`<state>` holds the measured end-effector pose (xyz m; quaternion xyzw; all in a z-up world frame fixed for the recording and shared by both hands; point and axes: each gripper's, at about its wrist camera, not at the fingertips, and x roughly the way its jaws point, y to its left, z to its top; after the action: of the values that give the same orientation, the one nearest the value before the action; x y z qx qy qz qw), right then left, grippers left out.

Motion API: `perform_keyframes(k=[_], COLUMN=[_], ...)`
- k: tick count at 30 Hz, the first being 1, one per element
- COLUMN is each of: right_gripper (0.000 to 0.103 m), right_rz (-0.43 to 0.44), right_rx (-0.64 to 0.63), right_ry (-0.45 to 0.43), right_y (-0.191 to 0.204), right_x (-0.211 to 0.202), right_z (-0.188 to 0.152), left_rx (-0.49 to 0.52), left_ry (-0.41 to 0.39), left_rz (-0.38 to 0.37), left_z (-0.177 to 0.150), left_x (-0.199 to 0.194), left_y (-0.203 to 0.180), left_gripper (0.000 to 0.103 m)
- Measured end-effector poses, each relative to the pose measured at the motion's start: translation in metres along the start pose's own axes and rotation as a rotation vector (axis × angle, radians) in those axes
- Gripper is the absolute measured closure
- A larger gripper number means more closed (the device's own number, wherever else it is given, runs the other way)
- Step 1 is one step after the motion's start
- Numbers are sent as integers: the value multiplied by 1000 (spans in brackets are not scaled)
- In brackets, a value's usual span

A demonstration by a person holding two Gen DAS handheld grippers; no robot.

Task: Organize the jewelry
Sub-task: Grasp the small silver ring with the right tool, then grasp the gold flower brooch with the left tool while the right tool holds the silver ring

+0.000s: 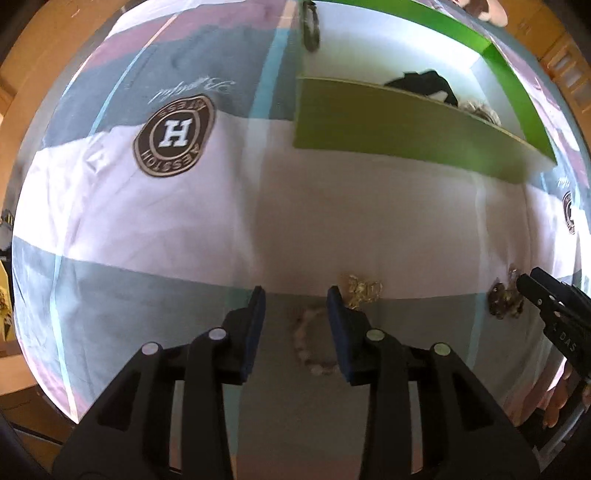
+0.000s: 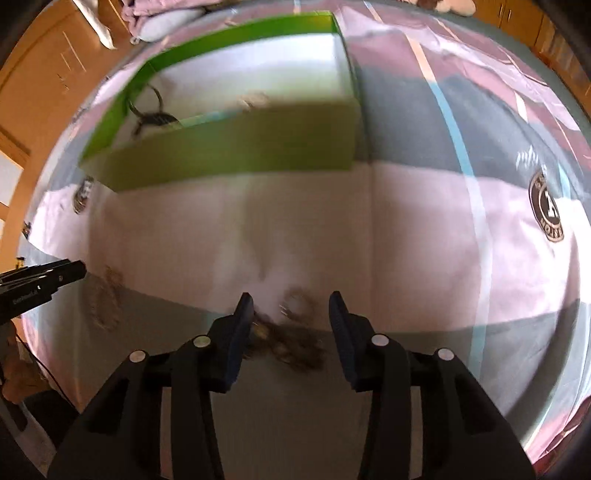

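**Both grippers spread over loose jewelry below the green box**

The biggest thing on show is the bedsheet, a patchwork of pink, grey and white blocks with thin blue stripes, spread across the whole scene. On it, left of the green box in the left wrist view, sits a round brown badge print with a white H in the middle.

Next in size, the green box lies open on the sheet, with a white floor and green walls. Inside it, by the far wall, there is a dark looped piece; over in its right end lies a black item with a pale, sparkly cluster just beside it.

Now the tools. The left gripper hovers on the near side of the box, well apart from it, fingers spread wide. Between them lies a pale beaded bracelet, curled on a grey block of the sheet. Just past the right fingertip sits a small gold tangle.

The right gripper is also on the near side of the box, jaws apart, nothing pinched. A dark brownish jewelry clump lies between its fingers, touching the left one, though the blur hides its details.
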<state>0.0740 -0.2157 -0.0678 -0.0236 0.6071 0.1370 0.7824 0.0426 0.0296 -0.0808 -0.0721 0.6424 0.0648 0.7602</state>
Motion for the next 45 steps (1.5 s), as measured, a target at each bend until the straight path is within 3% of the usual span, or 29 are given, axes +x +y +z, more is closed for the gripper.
perform_keyframes(k=[6, 7, 8, 11, 12, 17, 20, 26, 31, 33, 37, 40, 45], right_gripper=[59, 66, 82, 82, 82, 82, 82, 82, 82, 82, 82, 82, 82], right_rz=[-37, -45, -46, -10, 2, 48, 50, 49, 49, 46, 45, 46, 56], right_rx=[-30, -42, -54, -75, -75, -52, -46, -34, -49, -52, -54, -60, -66], right_ry=[31, 24, 20, 15, 4, -61, -64, -47, -45, -40, -31, -35, -44], right_y=[14, 18, 22, 33, 36, 37, 33, 32, 28, 30, 32, 36, 40], right_x=[21, 21, 21, 18, 16, 0, 0, 3, 3, 7, 11, 11, 10], right_z=[3, 3, 4, 5, 6, 12, 11, 4, 5, 6, 7, 8, 9], left_rx=[69, 75, 77, 63, 51, 34, 35, 44, 75, 96, 119, 107, 90], left_ry=[-14, -13, -10, -3, -7, -34, -27, -47, -62, -47, -23, -41, -98], left_rz=[19, 19, 15, -11, -31, -68, -64, -110, -103, -84, -59, -79, -100], left_z=[-3, -4, -2, -1, 0, 4, 4, 8, -1, -9, -11, -12, -6], left_x=[8, 10, 12, 12, 10, -2, 0, -4, -3, 5, 16, 11, -7], left_y=[-22, -23, -23, -20, -17, -12, -7, -15, -34, -46, -57, -55, -47], left_gripper=[67, 67, 67, 72, 79, 80, 67, 59, 59, 63, 90, 96, 97])
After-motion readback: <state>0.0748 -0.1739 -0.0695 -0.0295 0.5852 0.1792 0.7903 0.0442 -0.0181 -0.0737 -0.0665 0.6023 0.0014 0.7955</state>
